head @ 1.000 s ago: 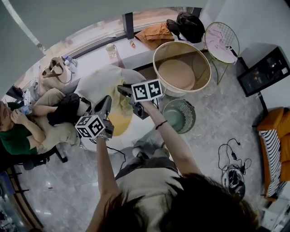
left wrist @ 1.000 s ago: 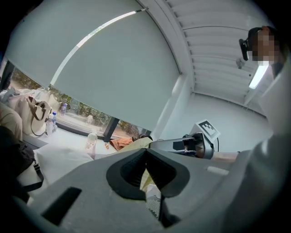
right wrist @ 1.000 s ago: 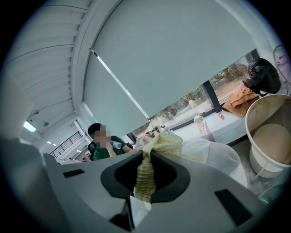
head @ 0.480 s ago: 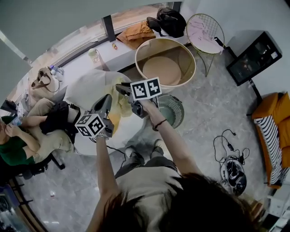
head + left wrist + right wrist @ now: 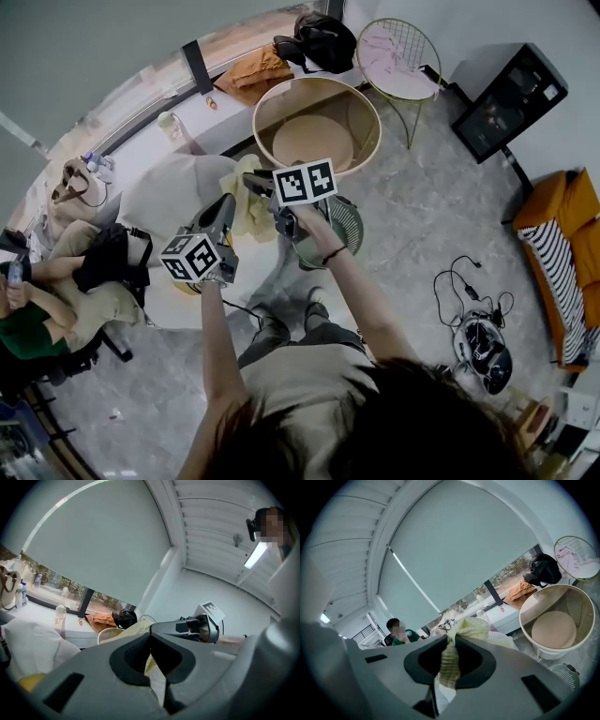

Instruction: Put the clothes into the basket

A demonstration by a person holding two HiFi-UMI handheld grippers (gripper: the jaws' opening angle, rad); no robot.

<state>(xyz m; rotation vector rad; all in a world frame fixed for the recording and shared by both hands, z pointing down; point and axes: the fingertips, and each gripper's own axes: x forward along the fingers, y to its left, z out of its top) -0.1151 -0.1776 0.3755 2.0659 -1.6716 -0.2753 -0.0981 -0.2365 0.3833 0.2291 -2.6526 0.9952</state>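
Right tool (image 5: 255,182) partly hides the yellow garment (image 5: 248,214).

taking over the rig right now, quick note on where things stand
Left gripper: shut on the pale yellow garment.
Right gripper: shut on the same garment's ribbed edge.
The garment hangs between the two grippers, short of the basket. The basket stands on the floor ahead, its bottom bare.
Done: garment picked up.
Left: carry it over the basket and release. Nothing is in the basket yet.
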